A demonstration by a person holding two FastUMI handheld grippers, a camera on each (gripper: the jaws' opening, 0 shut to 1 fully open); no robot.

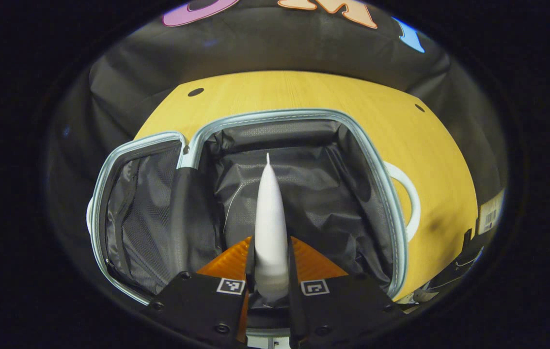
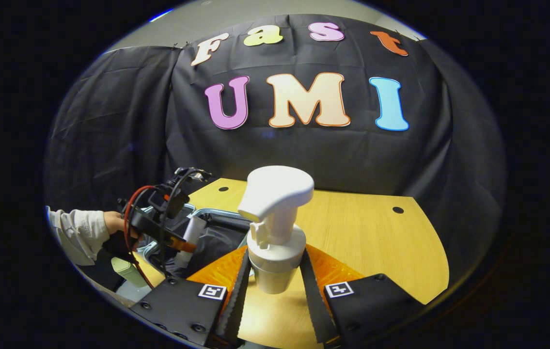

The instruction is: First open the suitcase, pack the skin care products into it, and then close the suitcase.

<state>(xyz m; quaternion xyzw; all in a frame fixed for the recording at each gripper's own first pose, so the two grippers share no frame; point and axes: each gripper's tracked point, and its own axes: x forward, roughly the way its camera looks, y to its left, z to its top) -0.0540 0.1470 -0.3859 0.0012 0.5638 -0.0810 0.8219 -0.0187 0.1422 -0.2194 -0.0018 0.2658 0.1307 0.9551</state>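
White tube (image 1: 270,218) clamped in left gripper (image 1: 271,271) above open suitcase (image 1: 304,194).

We count one suitcase (image 1: 304,145), lying open on the one wooden table (image 2: 367,237). We see two skin care products above that table: one white tube (image 1: 270,213) over the suitcase and one white pump bottle (image 2: 275,228) beside the suitcase. We count two grippers, the left gripper (image 1: 271,271) and the right gripper (image 2: 275,281), and one sleeve (image 2: 73,230) past the suitcase.
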